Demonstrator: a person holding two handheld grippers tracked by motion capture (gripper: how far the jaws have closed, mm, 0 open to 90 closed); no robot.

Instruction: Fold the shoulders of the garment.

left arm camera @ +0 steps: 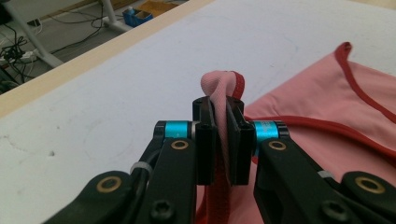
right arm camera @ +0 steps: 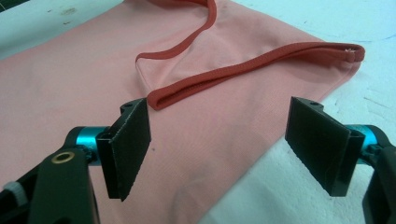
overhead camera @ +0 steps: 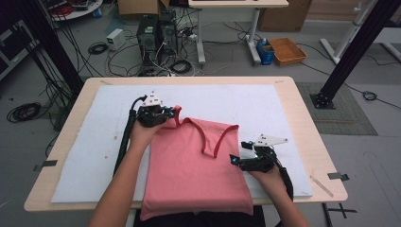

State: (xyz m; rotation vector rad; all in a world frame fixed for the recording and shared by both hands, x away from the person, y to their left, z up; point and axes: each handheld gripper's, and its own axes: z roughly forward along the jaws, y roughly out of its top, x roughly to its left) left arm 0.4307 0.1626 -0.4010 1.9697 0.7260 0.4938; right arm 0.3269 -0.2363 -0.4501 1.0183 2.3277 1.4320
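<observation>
Two tools work a pink tank top [overhead camera: 194, 165] that lies on the white mat [overhead camera: 94, 142] covering the wooden worktop [overhead camera: 302, 118]. At the left, the left tool [overhead camera: 169, 113] sits at the garment's upper left corner, its jaws clamped tight on a bunched shoulder strap [left arm camera: 223, 93]; pink cloth and red trim bulge out above the pads [left arm camera: 205, 140] in the left gripper view. The top's body spreads flat toward the near edge, its red-edged neckline [overhead camera: 210, 142] lying in a V. At the right, the right tool [overhead camera: 235, 160] rests at the garment's right edge, jaws spread wide with nothing pinched, the red-trimmed strap [right arm camera: 261, 63] lying ahead of them.
</observation>
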